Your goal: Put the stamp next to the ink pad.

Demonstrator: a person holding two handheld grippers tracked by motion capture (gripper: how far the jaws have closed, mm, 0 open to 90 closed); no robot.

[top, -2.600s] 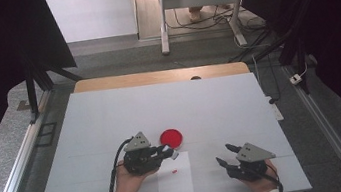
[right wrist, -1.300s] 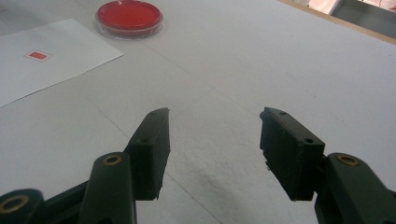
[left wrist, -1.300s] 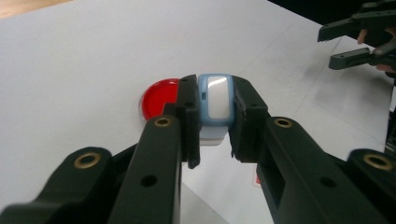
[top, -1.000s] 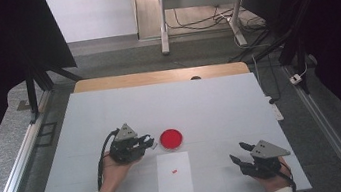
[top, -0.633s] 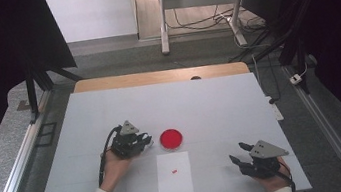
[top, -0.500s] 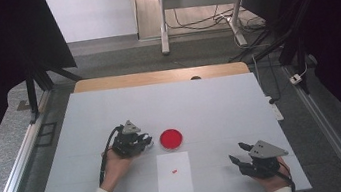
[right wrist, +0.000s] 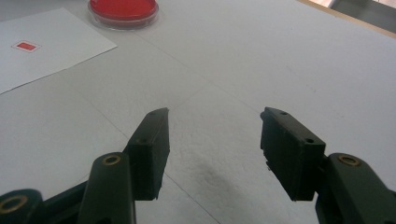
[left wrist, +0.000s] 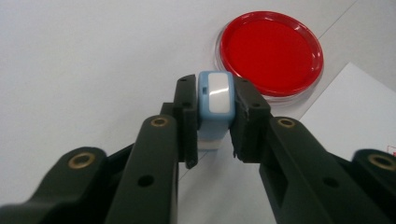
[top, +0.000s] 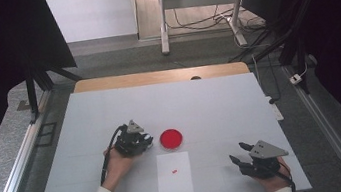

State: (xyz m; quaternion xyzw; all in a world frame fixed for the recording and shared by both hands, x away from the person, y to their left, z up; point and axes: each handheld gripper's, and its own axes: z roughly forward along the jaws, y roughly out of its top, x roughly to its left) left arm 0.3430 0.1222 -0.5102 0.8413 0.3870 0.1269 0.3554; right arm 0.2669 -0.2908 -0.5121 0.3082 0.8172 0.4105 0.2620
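The left gripper, a black two-jaw tool of matte moulded plastic with brass-coloured pivot bushings, grips a small light-blue block with rounded corners and a glossy white face; the flat jaw pads press on the block's two opposite sides, and the jaws have just been opening slightly while the block remains between them. In the high view the left gripper sits left of centre on the table, with a grey three-cornered plate on top and a black cable looping back to the person's left hand. Just to its right lies a round red dish with a clear, shiny plastic rim, shallow and flat-bottomed; in the left gripper view the dish lies just beyond the held block, apart from it. Nearer than the dish lies a flat rectangular sheet of white paper bearing a small red rectangular mark. The right gripper rests at the near right of the table, well apart from the dish; in the right gripper view its jaws stand parted with nothing between them, above the white, matte table top with thin grid lines.
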